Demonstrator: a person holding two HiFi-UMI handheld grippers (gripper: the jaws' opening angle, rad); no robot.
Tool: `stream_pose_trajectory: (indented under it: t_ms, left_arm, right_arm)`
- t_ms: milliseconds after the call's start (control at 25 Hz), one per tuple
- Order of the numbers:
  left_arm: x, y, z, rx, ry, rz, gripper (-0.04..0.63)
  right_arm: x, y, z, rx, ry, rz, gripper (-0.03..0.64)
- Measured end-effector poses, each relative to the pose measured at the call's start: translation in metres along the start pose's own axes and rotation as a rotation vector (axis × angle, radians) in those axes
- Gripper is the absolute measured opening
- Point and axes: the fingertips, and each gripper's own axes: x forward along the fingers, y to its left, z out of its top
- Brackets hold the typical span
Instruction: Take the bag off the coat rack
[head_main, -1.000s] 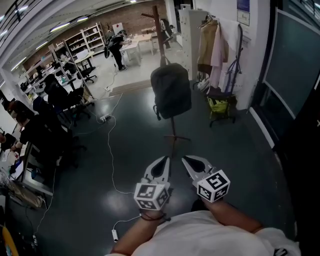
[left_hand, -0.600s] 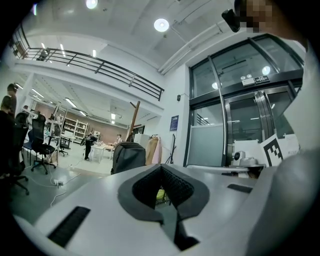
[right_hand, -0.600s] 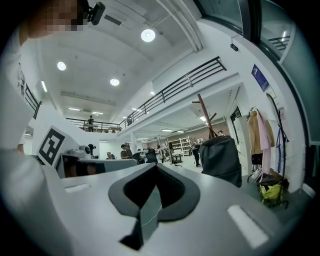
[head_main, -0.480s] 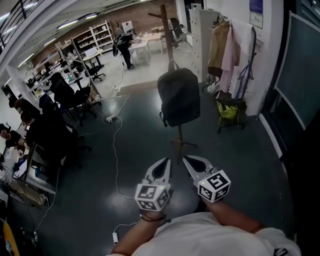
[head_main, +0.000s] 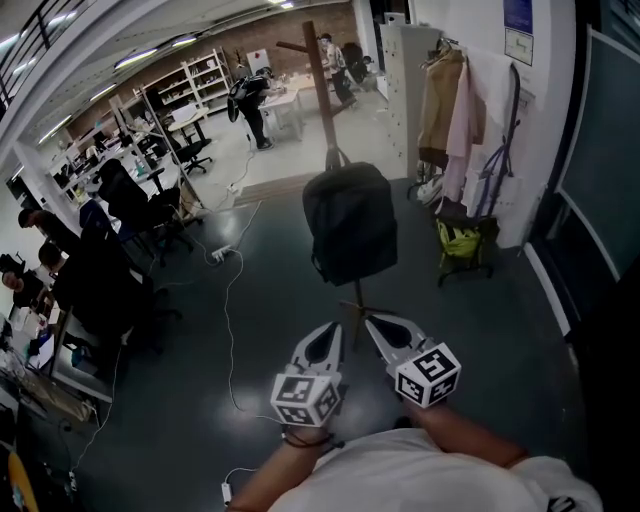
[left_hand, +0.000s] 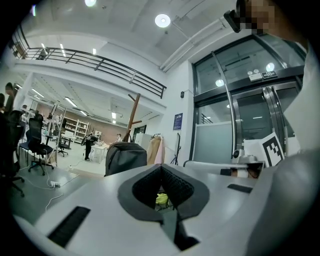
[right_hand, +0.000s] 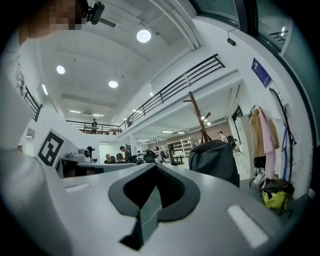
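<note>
While short of the bag (head_main: 350, 225), left hand-held gripper (head_main: 333, 328) and right hand-held gripper (head_main: 372, 322) both closed, empty.

Bright, even indoor light from round ceiling lamps (right_hand: 143, 35) & strip lights (head_main: 190, 40). Pale glare patches on the dark glossy floor (head_main: 240, 395). Head view's right side dim. All views fisheye: lines bend twd edges; gripper views' corners go black, foregrnd soft.

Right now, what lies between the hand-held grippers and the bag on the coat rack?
In the head view, only the coat rack's lower pole and bare floor separate the bag from the left hand-held gripper and right hand-held gripper.
</note>
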Motion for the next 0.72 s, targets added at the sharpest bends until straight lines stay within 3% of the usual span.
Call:
stream_pose_trajectory:
  t_ms: [440,720]
  left_arm:
    - [0.102,0.000,0.003,0.006,-0.007,0.033,0.006]
    - [0.142,0.003,0.001,0.007,0.007,0.034,0.006]
  right_arm:
    - [0.021,-0.099,0.013,0.006,0.001,0.031,0.003]
    - [0.033,-0.136,0.015,0.015,0.004,0.030,0.003]
